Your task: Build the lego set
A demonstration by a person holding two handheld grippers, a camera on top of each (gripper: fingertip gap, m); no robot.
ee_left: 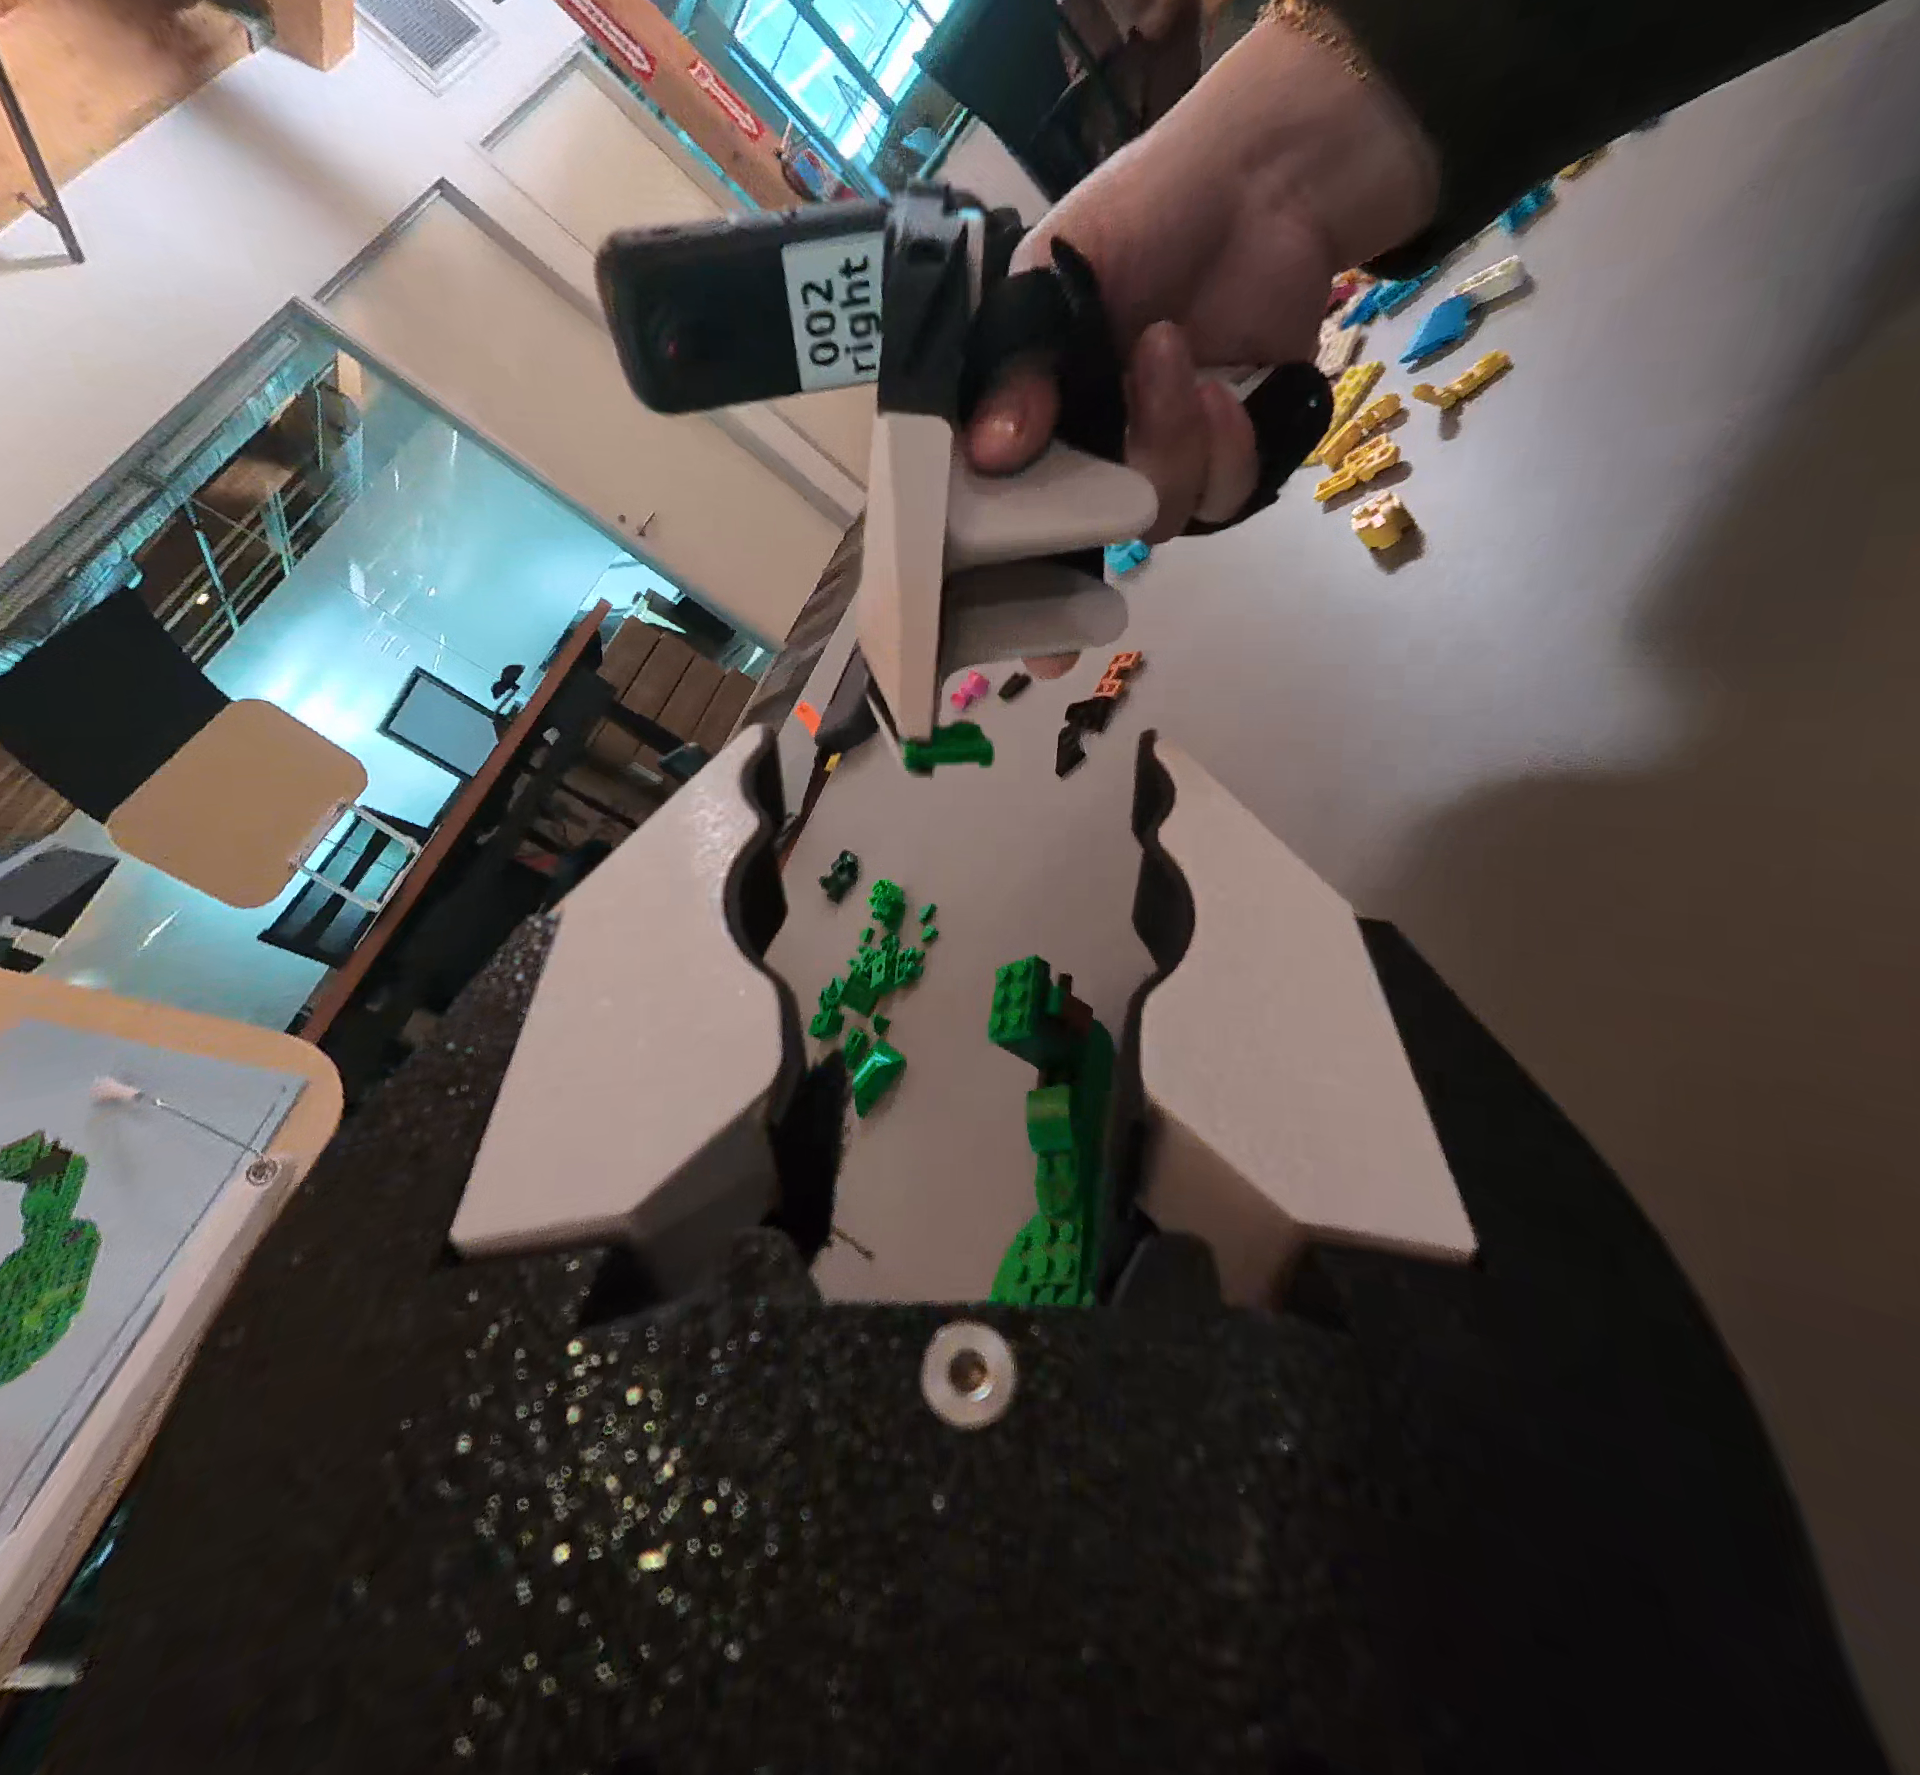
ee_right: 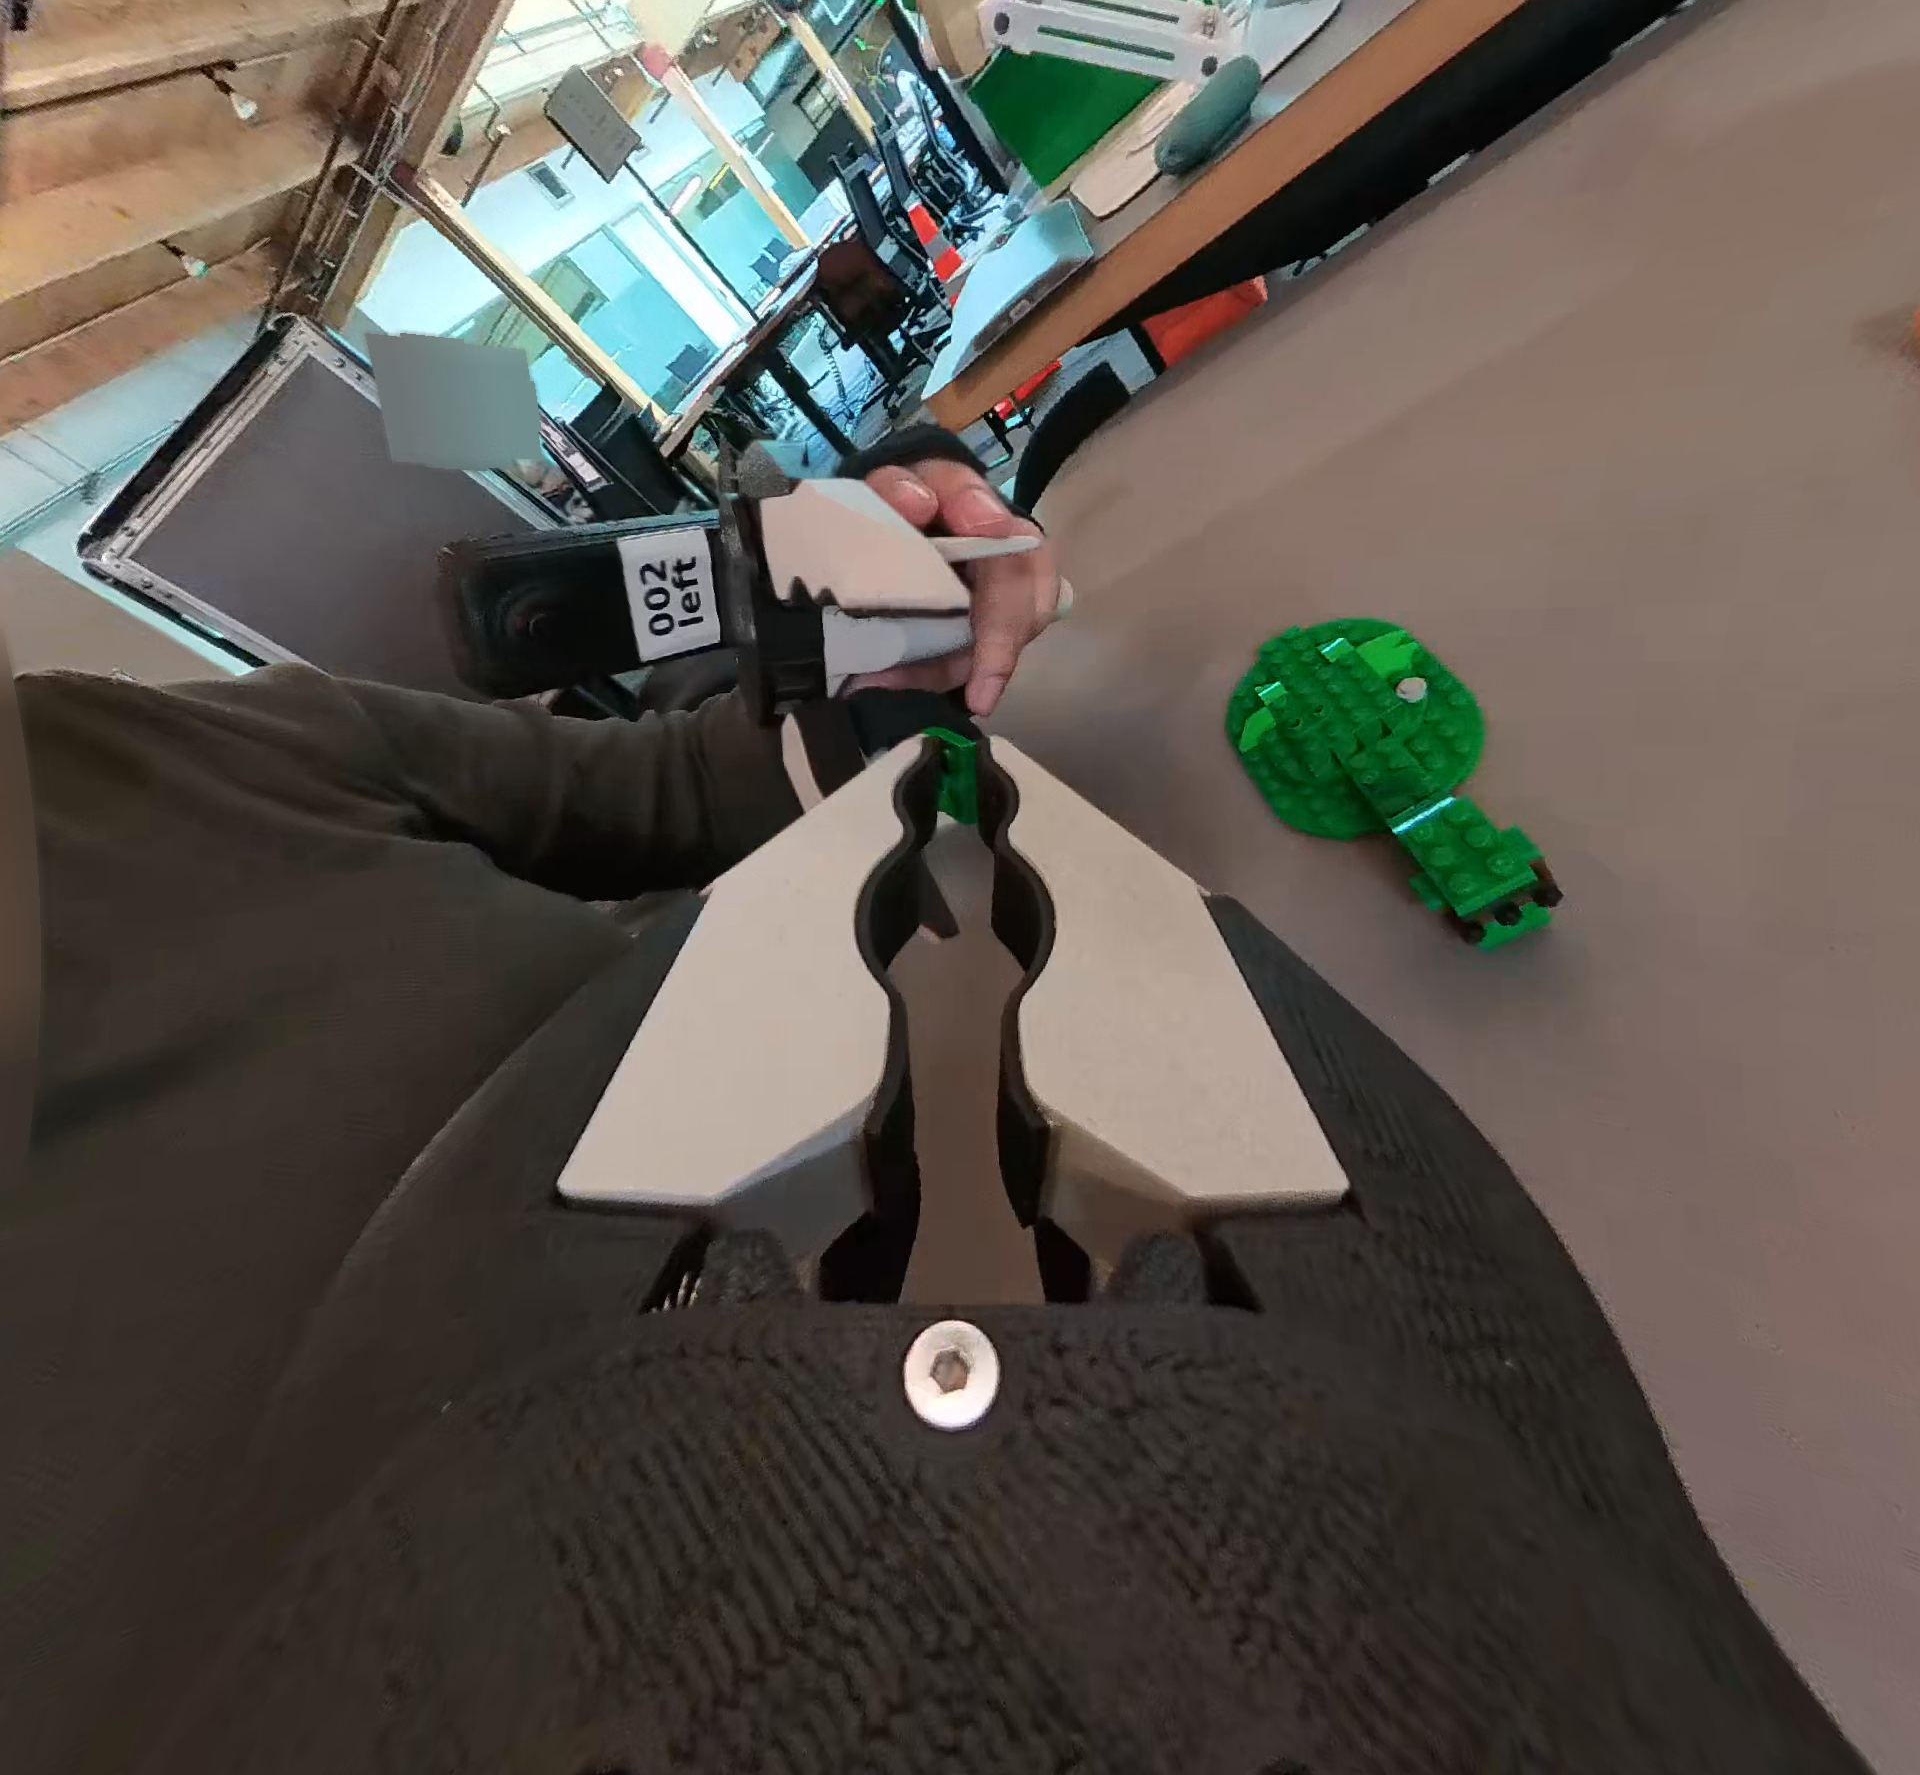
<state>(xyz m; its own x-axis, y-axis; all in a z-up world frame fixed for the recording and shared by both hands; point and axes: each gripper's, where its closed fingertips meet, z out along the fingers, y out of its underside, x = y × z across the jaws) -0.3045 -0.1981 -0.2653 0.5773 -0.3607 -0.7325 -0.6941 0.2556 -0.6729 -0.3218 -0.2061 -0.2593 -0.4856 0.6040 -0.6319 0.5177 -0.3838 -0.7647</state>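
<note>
In the right wrist view, my right gripper (ee_right: 956, 754) is shut on a small green brick (ee_right: 954, 778) pinched at its fingertips. The left wrist view shows the same gripper (ee_left: 914, 738) held above the table with the green brick (ee_left: 951, 749) sticking out of its tip. My left gripper (ee_left: 956, 759) is open and empty, and it also shows in a hand in the right wrist view (ee_right: 883, 613). A green plate build (ee_right: 1351, 738) with a studded neck lies flat on the table, and shows between my left fingers (ee_left: 1049, 1102). Loose green bricks (ee_left: 873, 977) lie beside it.
Yellow bricks (ee_left: 1361, 447), blue bricks (ee_left: 1444, 323), and orange and black bricks (ee_left: 1101, 686) are scattered farther along the table. A page with a green picture (ee_left: 62, 1237) lies at the lower left. A green box (ee_right: 1081, 63) stands on the neighbouring desk. Both grippers' tips are close together, under 4 cm apart.
</note>
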